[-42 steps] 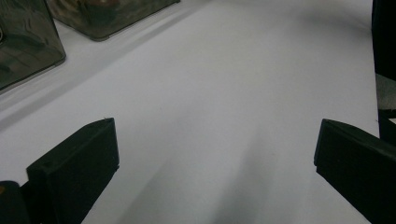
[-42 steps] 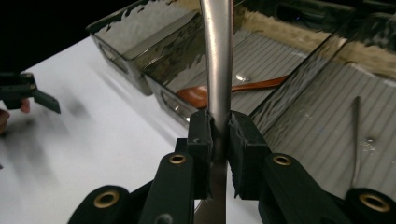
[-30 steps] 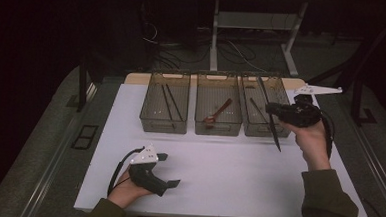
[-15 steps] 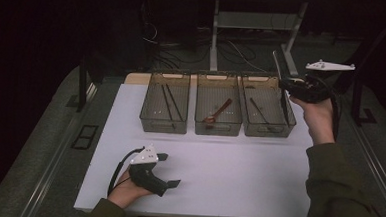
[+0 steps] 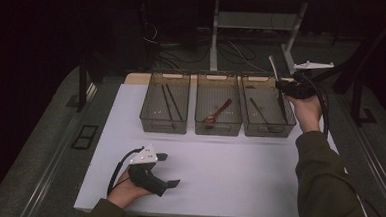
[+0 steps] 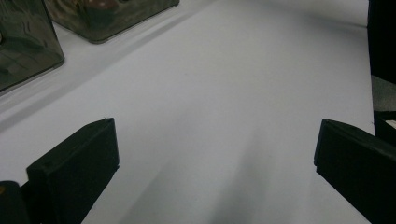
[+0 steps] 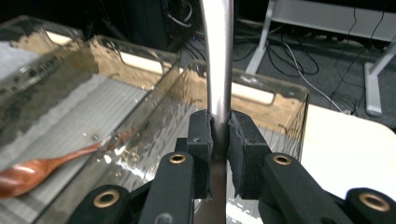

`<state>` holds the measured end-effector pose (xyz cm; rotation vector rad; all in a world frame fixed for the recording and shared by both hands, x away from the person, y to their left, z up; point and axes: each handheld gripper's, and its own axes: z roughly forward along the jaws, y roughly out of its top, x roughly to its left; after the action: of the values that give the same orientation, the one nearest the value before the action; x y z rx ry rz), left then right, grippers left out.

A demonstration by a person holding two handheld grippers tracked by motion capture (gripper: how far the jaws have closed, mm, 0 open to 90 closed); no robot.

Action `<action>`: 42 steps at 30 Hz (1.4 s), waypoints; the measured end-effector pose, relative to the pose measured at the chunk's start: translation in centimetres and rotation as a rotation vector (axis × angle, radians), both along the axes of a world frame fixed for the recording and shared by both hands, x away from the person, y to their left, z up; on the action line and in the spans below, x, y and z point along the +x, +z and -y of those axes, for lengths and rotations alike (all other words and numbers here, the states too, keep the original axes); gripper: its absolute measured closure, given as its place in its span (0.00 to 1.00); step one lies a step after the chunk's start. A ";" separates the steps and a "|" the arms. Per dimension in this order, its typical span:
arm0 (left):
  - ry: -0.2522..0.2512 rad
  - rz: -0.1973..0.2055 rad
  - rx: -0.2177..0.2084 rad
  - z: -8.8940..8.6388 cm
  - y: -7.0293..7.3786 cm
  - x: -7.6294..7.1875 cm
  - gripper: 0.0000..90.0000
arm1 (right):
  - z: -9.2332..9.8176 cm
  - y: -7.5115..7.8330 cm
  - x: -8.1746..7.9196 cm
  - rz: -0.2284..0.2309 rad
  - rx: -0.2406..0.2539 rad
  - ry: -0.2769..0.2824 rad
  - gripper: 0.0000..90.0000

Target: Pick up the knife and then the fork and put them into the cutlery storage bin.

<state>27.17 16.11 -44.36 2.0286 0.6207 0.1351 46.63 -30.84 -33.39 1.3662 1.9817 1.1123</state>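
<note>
While my right hand-held gripper (image 5: 282, 86) is clamping a metal utensil (image 7: 218, 60) by its handle above the right bin (image 5: 265, 128), my left hand-held gripper (image 6: 215, 154) is resting on the tabletop (image 5: 228, 160), jaws wide apart and holding nothing. Risk I'm noting: the smooth handle is sitting narrowly between the pads, so tilting could let it swivel, slip or strike the bin's rim.

Silver utensil (image 7: 218, 60), reddish-brown wooden spoon (image 5: 217, 112), white table sheet (image 5: 228, 165), black tool pads (image 7: 240, 144)
</note>
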 end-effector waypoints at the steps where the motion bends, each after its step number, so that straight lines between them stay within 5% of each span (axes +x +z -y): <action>1: 0.000 0.000 0.000 0.0 0.0 0.0 0.00 | -0.1 -0.3 0.1 -0.010 -0.006 0.004 0.87; 21: -0.007 -0.003 0.007 0.1 0.0 0.0 0.00 | -0.3 -4.4 0.6 -0.131 -0.088 0.032 0.87; 24: -0.006 -0.003 0.006 0.1 0.0 0.0 0.00 | -0.6 -4.4 0.8 -0.123 -0.078 0.044 0.99; 29: -0.007 -0.003 0.003 0.1 0.0 -0.1 0.00 | -1.2 -3.9 0.9 -0.110 -0.106 0.046 0.98; 42: -0.009 -0.004 0.006 0.1 0.0 0.0 0.00 | -0.3 -3.7 -0.2 -0.123 0.017 0.076 0.51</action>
<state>27.16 16.03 -44.41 2.0377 0.6141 0.1283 46.47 -30.54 -37.09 1.4089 2.1322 1.1055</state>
